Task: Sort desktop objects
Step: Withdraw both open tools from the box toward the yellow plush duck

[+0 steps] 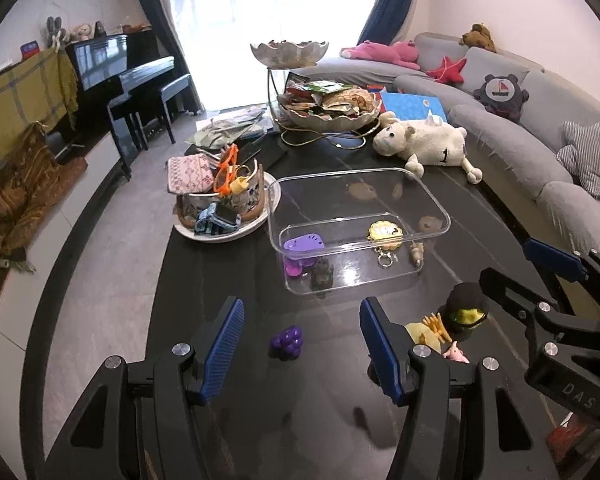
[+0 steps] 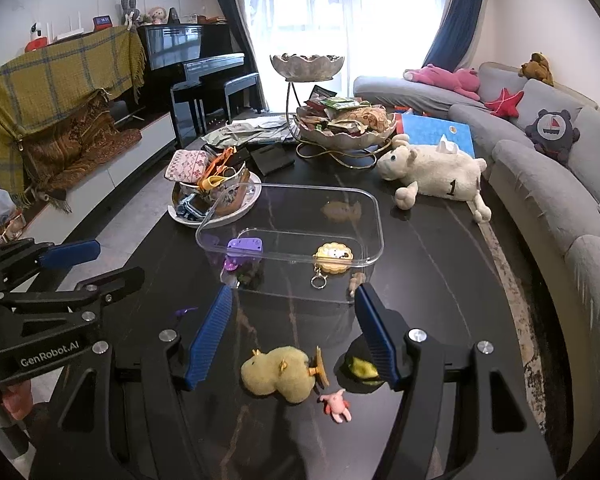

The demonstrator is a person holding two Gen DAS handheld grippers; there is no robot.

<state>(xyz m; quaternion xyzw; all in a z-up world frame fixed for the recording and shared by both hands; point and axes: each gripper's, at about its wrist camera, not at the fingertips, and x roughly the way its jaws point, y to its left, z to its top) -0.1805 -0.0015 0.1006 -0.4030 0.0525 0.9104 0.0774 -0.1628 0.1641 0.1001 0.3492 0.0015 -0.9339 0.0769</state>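
Nearest the lens in the left wrist view, the left claw (image 1: 302, 354) stands wide open and holds nothing; a small purple grape-like toy (image 1: 287, 343) lies on the dark counter (image 1: 228, 280) between its fingers, apart from both pads. In the right wrist view the right claw (image 2: 294, 334) is likewise spread wide and empty, with a yellow plush duck (image 2: 278, 374) on the counter between its fingers, a tiny pink figure (image 2: 337, 405) just beside the duck, and a black-and-green toy (image 2: 360, 369) partly hidden behind the right finger; its form cannot be told for certain.

Beyond both claws sits the clear plastic tray (image 1: 440, 210). It holds a purple tag (image 1: 304, 245), a round yellow keychain (image 1: 386, 236), a small dark toy car (image 1: 322, 274) and a small tan figure (image 1: 417, 251) near its near corner. Left of the tray stands a white dish (image 1: 204, 236) stacked with a patterned pouch, orange glasses and a blue watch. Farther off lie a white plush sheep (image 1: 424, 144) and a tiered snack bowl (image 1: 332, 108).

Risks, as judged: the grape toy is small and rounded, so pads closing off-centre may squirt it across the glossy counter; the duck's neighbours lie close enough that closing fingers could knock or pinch them; the light tray may slide if its rim is struck.
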